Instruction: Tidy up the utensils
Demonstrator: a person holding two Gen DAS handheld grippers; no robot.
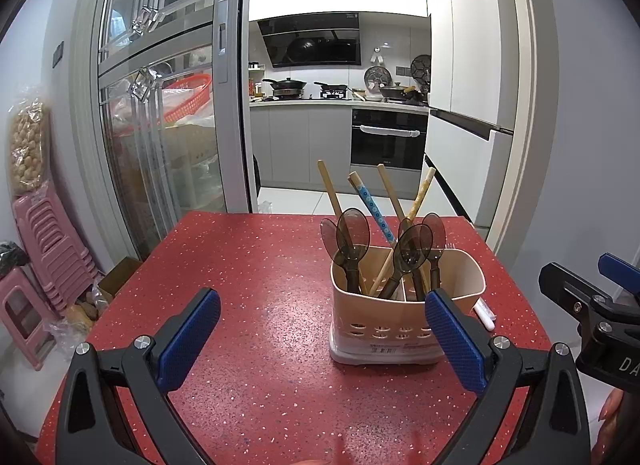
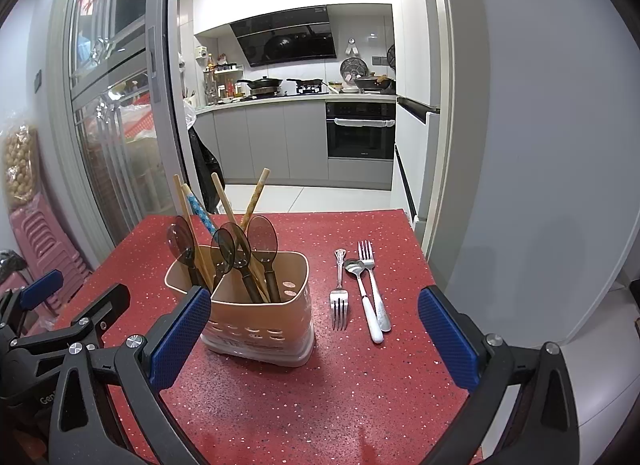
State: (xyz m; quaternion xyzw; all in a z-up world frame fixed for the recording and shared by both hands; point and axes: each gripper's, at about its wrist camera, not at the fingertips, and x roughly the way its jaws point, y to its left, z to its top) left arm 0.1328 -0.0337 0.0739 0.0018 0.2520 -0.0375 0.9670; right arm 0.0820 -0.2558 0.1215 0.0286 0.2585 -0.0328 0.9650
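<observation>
A beige utensil caddy stands on the red speckled table. It holds several dark translucent spoons and wooden chopsticks. To its right lie a silver fork, a white-handled spoon and a second fork, flat on the table. My left gripper is open and empty, in front of the caddy. My right gripper is open and empty, with the caddy and the loose cutlery between its fingers' lines of sight.
The table's far edge meets a kitchen doorway with a sliding glass door. Pink stools are stacked at the left beside the table. The white wall is close on the right. The other gripper shows at the right edge of the left view.
</observation>
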